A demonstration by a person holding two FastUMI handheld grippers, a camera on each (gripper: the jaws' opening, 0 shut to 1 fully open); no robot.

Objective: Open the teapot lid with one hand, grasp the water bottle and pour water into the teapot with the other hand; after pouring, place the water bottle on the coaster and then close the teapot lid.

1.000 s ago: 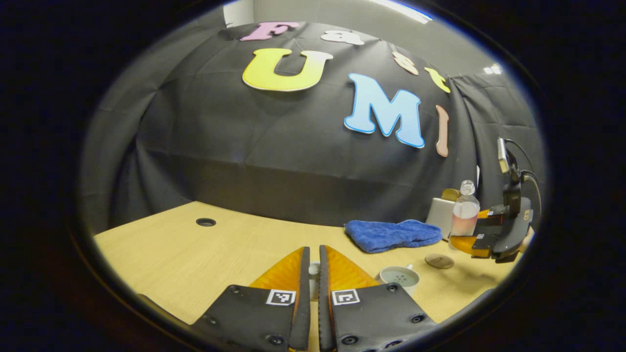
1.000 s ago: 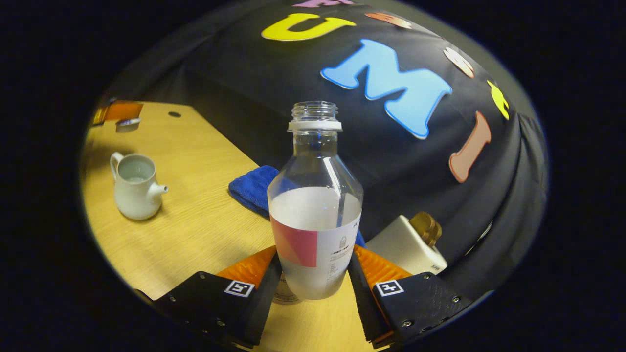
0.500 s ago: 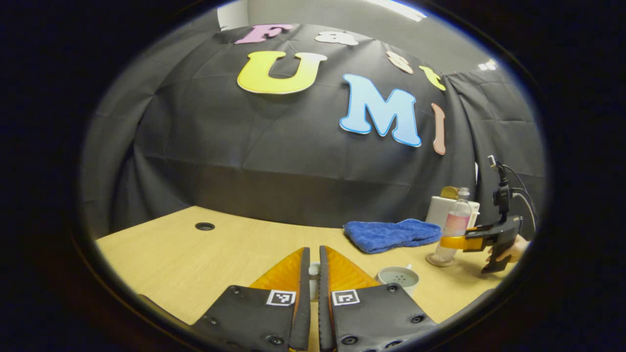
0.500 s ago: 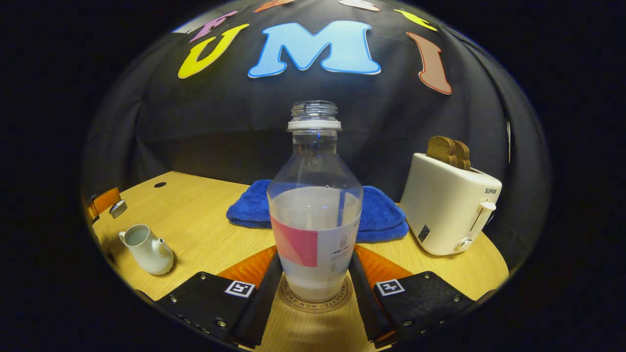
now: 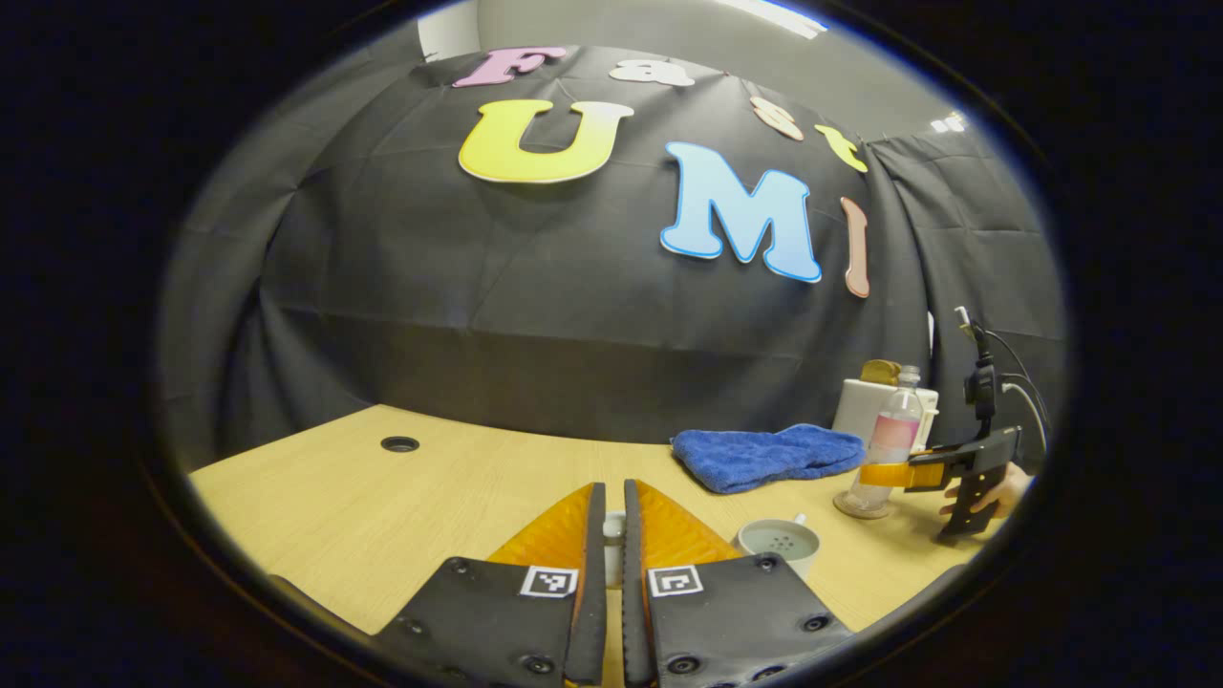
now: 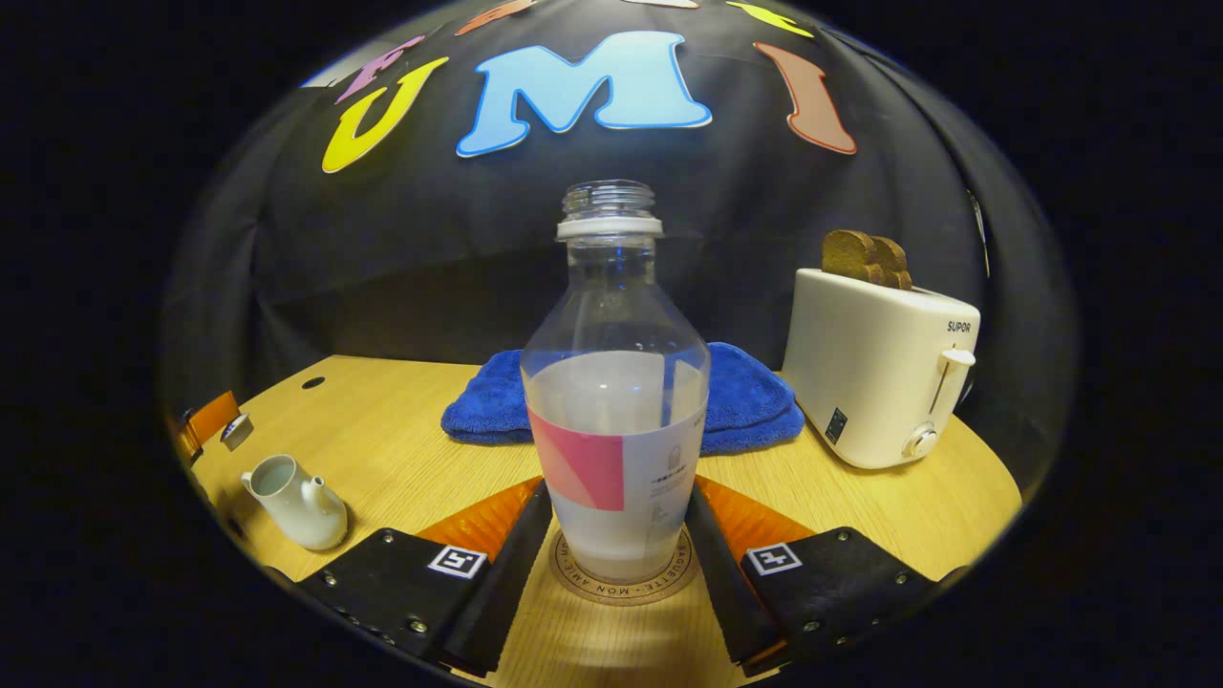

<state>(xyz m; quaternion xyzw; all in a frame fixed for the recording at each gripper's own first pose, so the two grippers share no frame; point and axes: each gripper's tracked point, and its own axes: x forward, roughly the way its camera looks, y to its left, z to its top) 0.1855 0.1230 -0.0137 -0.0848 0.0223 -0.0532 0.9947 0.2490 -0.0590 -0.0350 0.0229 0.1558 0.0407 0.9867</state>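
One water bottle (image 6: 616,401) upright on one coaster (image 6: 626,578), pinched by right gripper (image 6: 621,535); left gripper (image 5: 614,535) pinching teapot lid (image 5: 612,526); one teapot (image 6: 298,487) near table edge.

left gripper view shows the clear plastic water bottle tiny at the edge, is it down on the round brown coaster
Observer: Yes, the clear plastic water bottle stands upright, base inside the round brown coaster.
Operator: right gripper open
Observer: No, the right gripper has both fingers pressed on the bottle's lower sides.
Operator: where's my lid
Observer: The small white teapot lid, in the left gripper, is apart from the open white ceramic teapot.
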